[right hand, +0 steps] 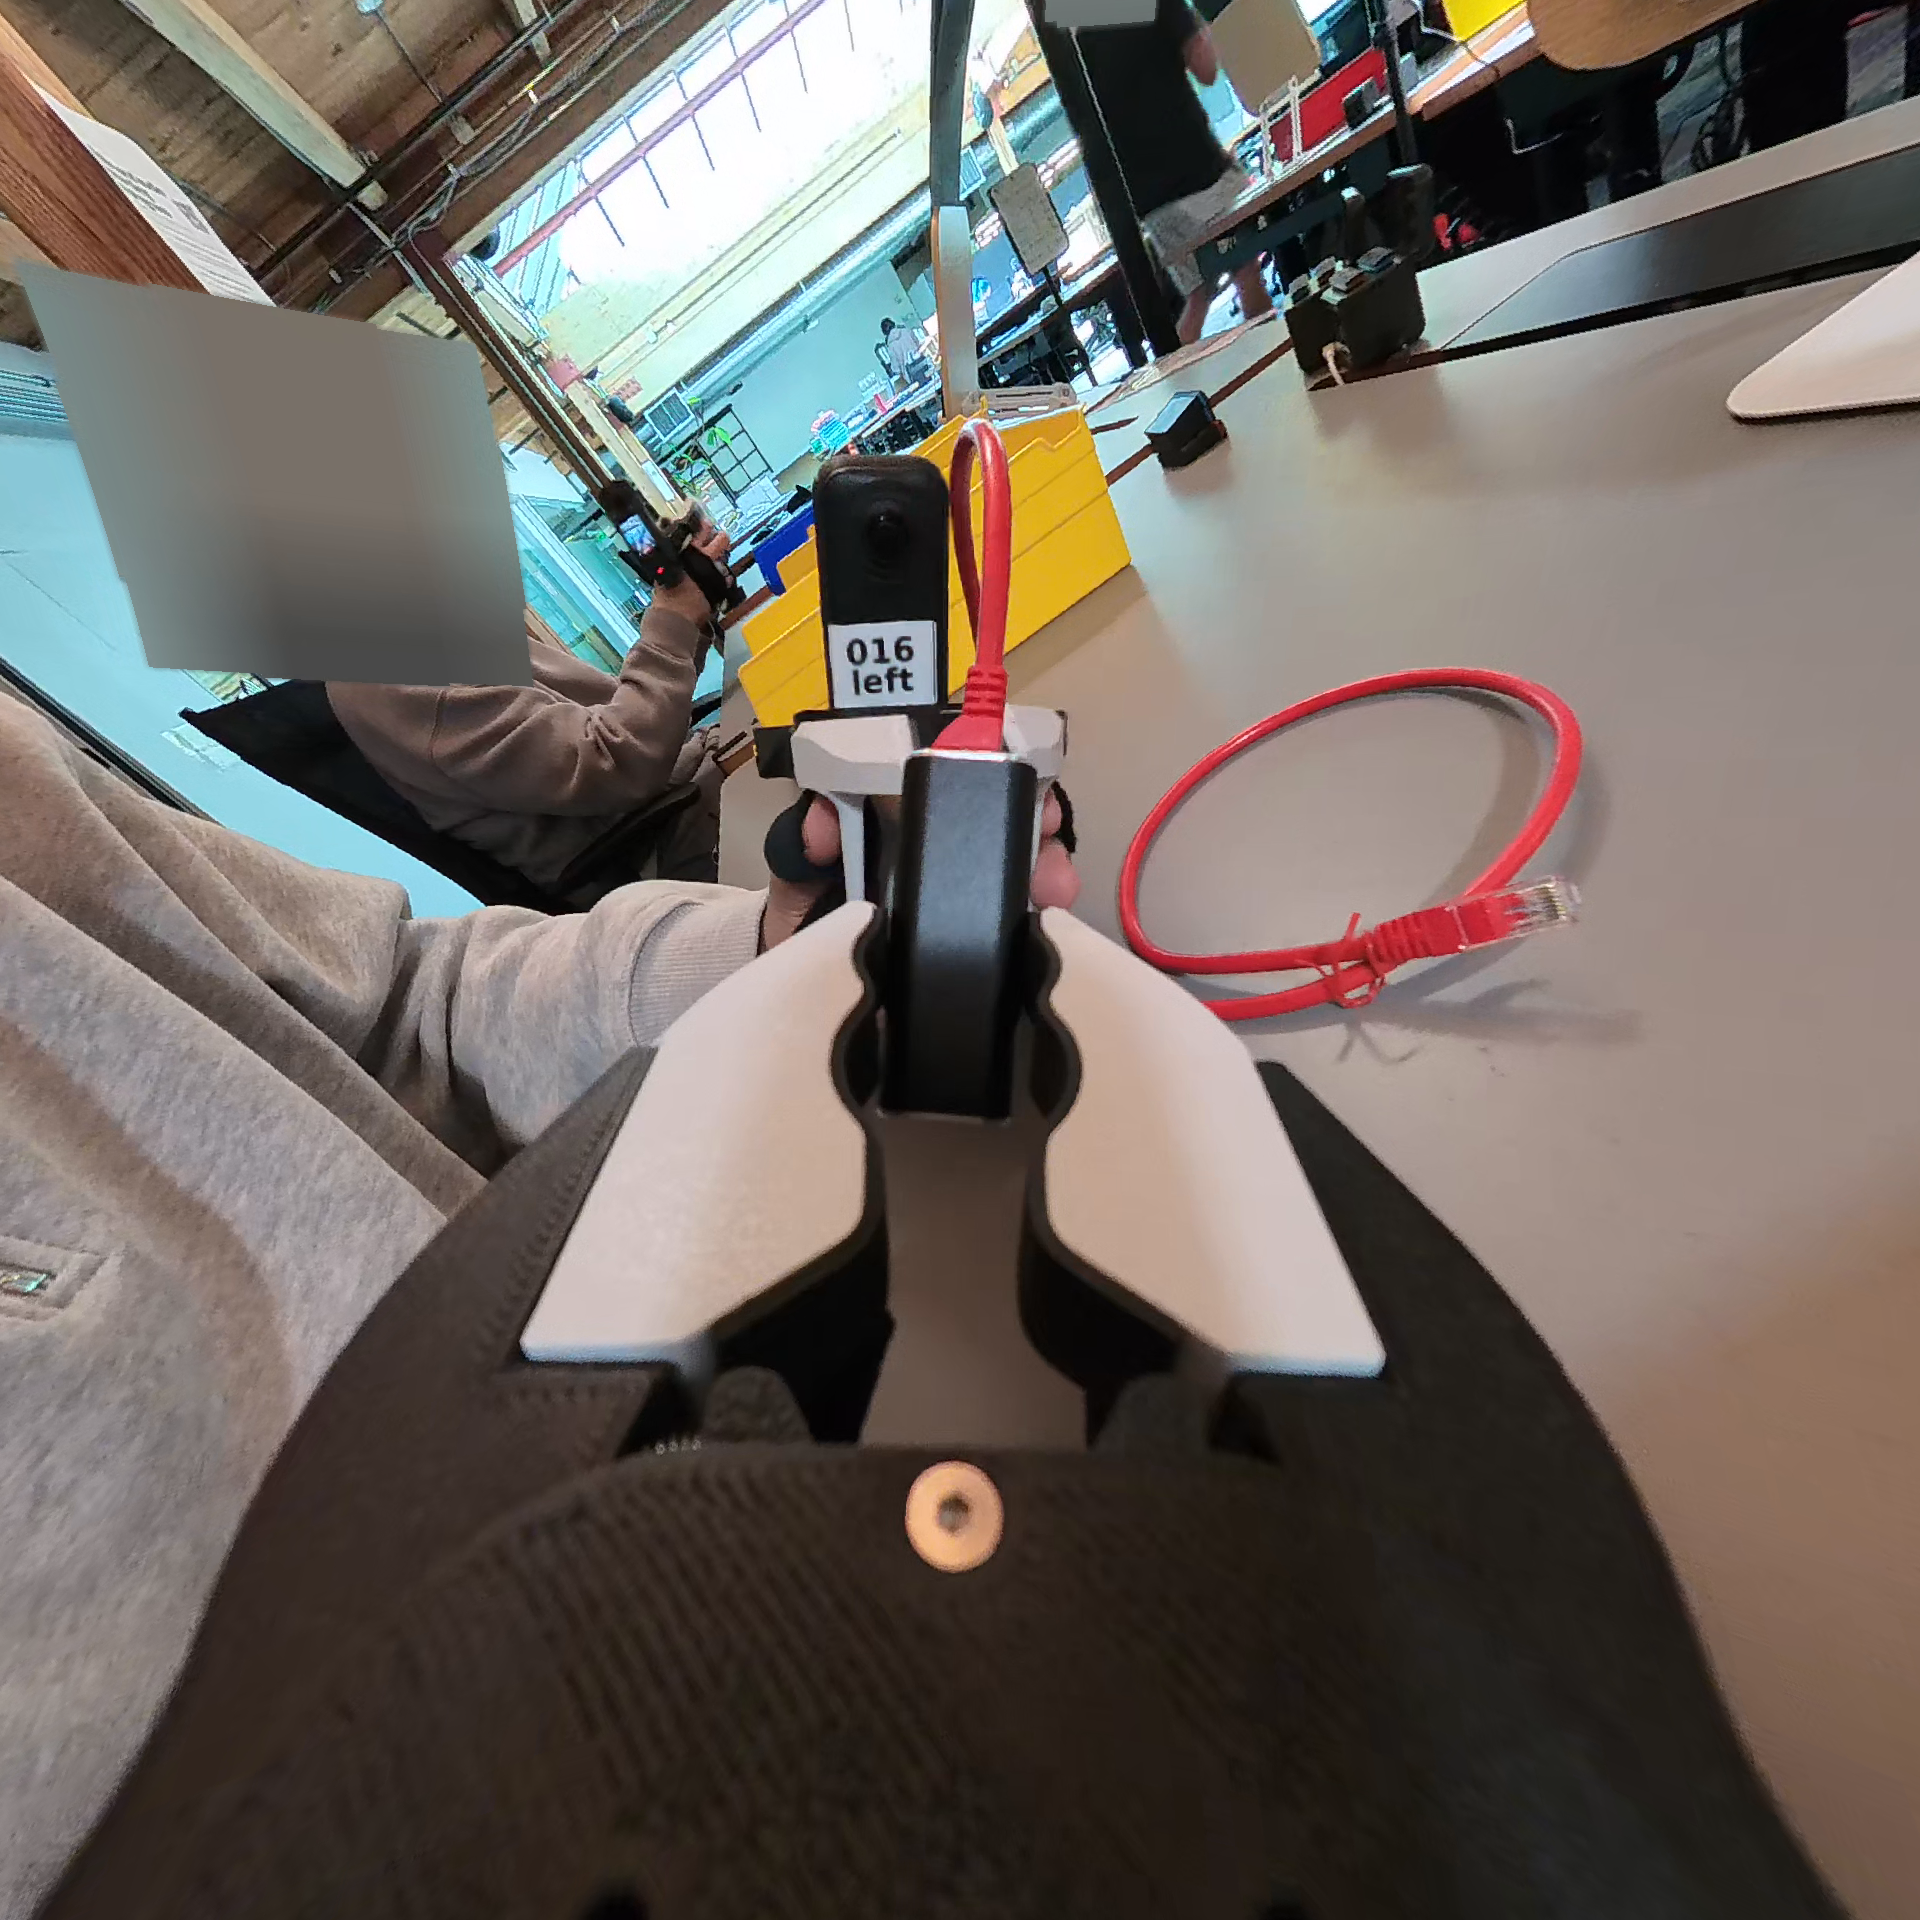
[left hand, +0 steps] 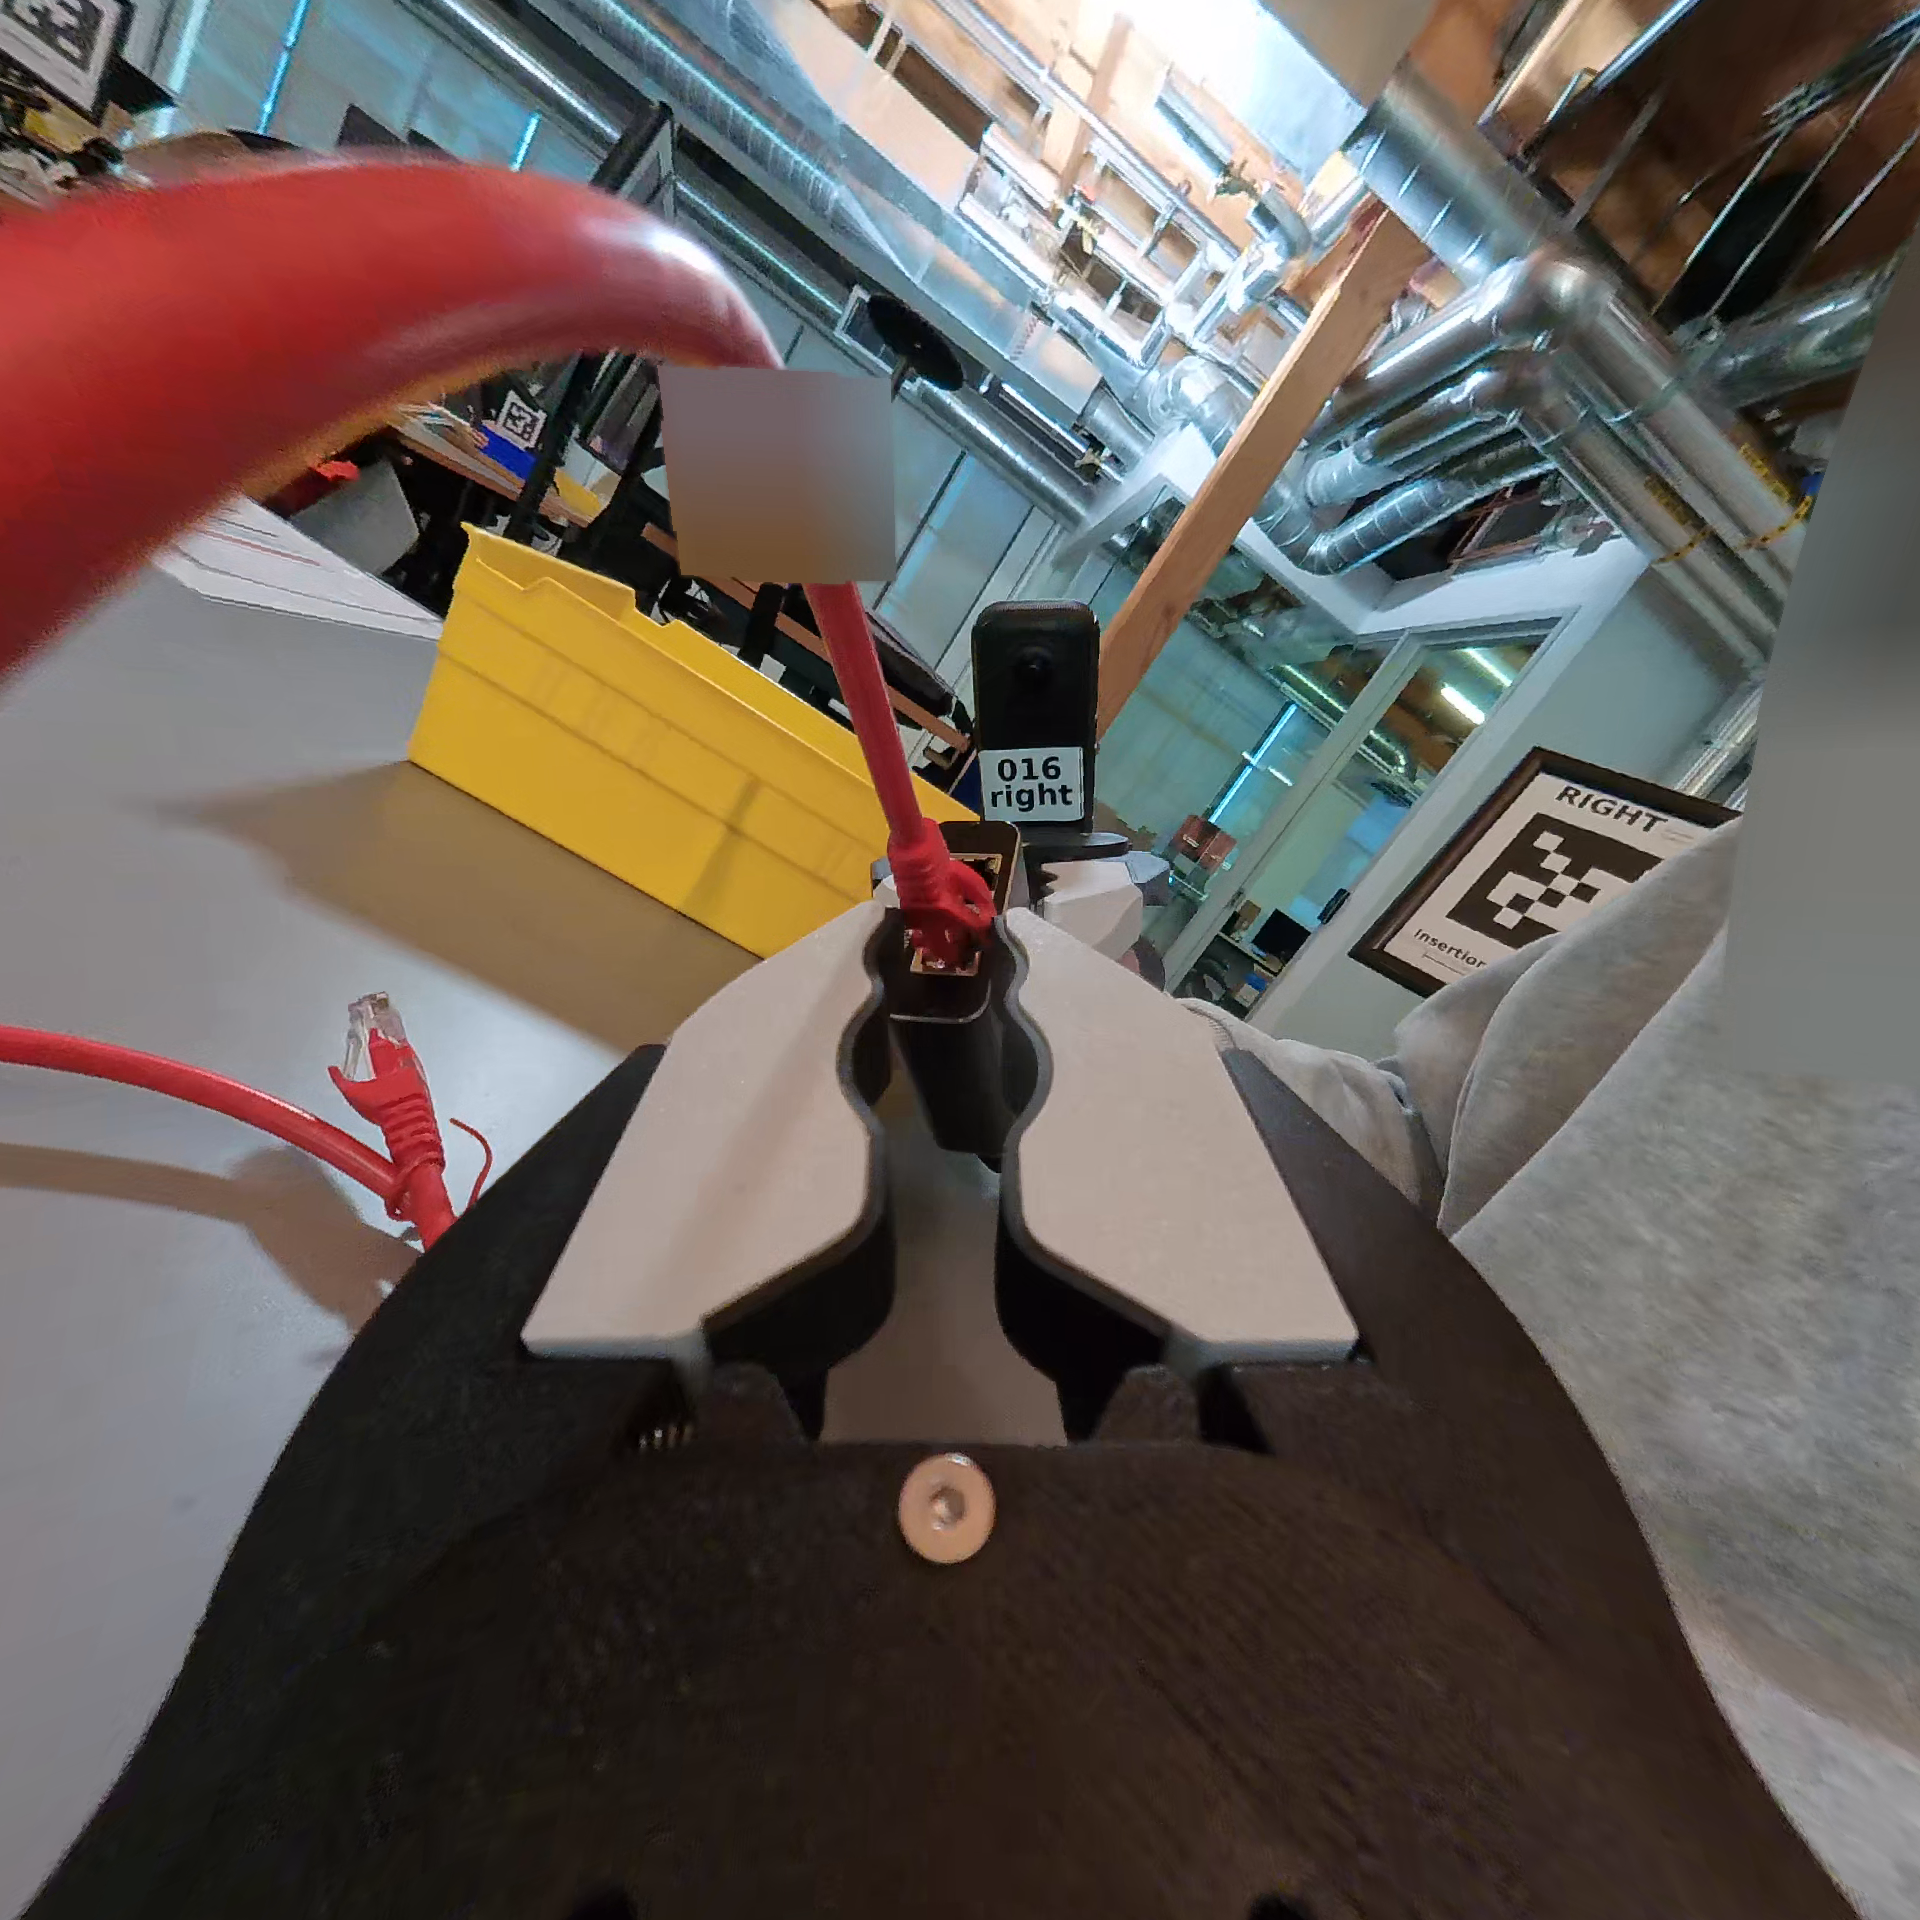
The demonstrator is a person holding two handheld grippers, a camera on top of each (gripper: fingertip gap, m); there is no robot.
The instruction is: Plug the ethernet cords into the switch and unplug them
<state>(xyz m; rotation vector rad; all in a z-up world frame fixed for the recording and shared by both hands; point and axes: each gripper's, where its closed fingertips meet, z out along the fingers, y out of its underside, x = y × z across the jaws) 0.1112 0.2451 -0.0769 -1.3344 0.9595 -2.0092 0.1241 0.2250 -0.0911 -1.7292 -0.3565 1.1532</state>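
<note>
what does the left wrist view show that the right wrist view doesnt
Only the left wrist view shows the switch's port face with the red plug seated in it, and overhead metal ducts.

Only the right wrist view shows the whole loop of the loose red cord lying on the table, and a seated person in a brown sleeve.

Both show the black switch clamped by the left claw and the right claw, and the yellow bin.

Tongs (left hand: 940, 940): pale grey scalloped fingers (left hand: 769, 1132), black ribbed body, silver screw (left hand: 945, 1507); grey sweatshirt sleeve (right hand: 208, 1039).
</note>
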